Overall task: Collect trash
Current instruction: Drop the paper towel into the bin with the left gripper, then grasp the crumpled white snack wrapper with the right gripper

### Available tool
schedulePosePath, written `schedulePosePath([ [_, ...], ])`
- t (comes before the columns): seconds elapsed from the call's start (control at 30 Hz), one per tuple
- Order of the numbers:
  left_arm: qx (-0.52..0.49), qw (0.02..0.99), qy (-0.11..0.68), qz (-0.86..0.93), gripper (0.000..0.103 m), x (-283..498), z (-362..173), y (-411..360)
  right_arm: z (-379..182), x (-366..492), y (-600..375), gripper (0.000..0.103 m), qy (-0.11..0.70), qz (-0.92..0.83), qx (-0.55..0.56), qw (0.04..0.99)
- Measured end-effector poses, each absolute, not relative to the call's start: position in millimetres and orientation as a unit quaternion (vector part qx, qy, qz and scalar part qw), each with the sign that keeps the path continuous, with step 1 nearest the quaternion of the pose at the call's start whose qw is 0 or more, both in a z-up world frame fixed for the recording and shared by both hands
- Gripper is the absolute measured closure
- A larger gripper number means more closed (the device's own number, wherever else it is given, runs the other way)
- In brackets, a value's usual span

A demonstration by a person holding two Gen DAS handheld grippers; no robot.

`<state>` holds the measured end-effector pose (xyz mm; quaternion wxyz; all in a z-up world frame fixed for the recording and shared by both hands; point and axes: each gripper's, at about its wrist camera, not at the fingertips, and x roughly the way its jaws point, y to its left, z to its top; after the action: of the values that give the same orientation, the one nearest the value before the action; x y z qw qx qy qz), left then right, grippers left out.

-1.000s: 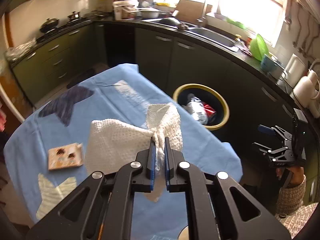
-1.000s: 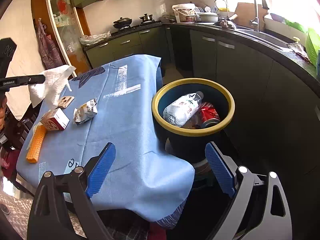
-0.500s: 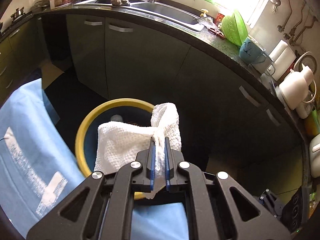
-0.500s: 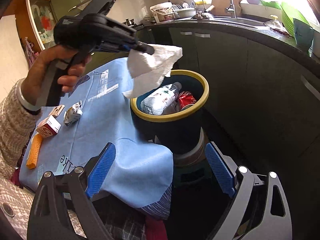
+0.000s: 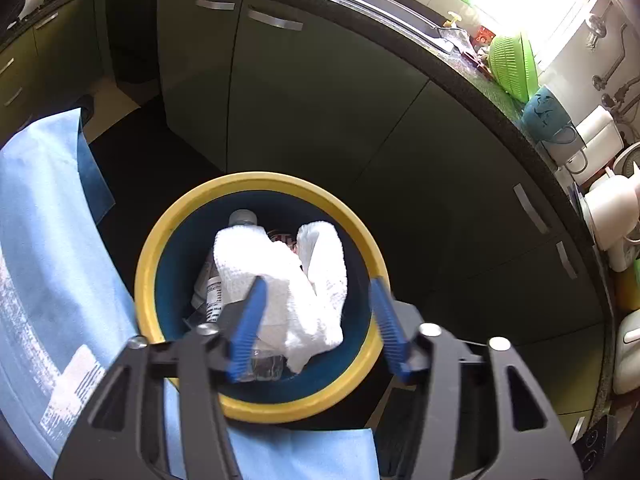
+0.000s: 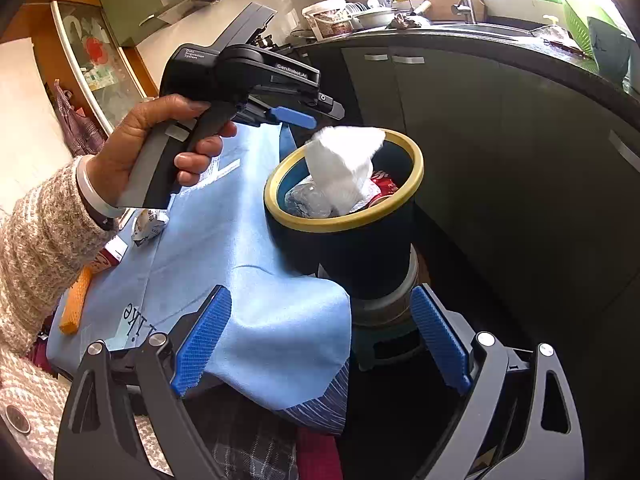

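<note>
Left wrist: my left gripper [image 5: 316,320] pointed steeply down over the bin [image 5: 256,404], jaws just opened, paper towel [image 5: 288,284] loose between them, seemingly dropping | Right wrist: my right gripper [image 6: 320,344] hovered low, jaws wide, empty.

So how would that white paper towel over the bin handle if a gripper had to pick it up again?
Probably floppy: the paper towel droops in soft folds between the left gripper's jaws, which have just been opening. Likely very light, since it bunches loosely above the bin rather than dropping flat. Its quilted surface suggests pads would grip it, not slip.
</note>
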<state>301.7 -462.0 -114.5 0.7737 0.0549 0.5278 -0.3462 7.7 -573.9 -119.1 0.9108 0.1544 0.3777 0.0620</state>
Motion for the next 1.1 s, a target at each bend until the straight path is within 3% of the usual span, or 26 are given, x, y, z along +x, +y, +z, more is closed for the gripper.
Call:
schedulePosePath([
  [0.27,0.058,0.804,0.462,-0.370,0.041,256,-11,-387,-110,15,-552,0.013,0.374,0.083,0.133,0.914],
  [0.47,0.094,0.868,0.388,-0.296,0.033,202,51,-283,-91,40,-507,0.013,0.371,0.145,0.086,0.913],
  [0.8,0.033,0.912,0.377,-0.158,0.032,131,34,-96,-71,122,-385,0.013,0.404,0.283,-0.028,0.870],
  [1.0,0.003,0.913,0.390,-0.120,0.032,108,20,-33,-59,134,-301,0.013,0.374,0.363,-0.164,0.838],
  [1.1,-0.004,0.914,0.389,-0.114,0.032,103,19,-19,-68,164,-289,0.013,0.400,0.338,-0.190,0.830],
])
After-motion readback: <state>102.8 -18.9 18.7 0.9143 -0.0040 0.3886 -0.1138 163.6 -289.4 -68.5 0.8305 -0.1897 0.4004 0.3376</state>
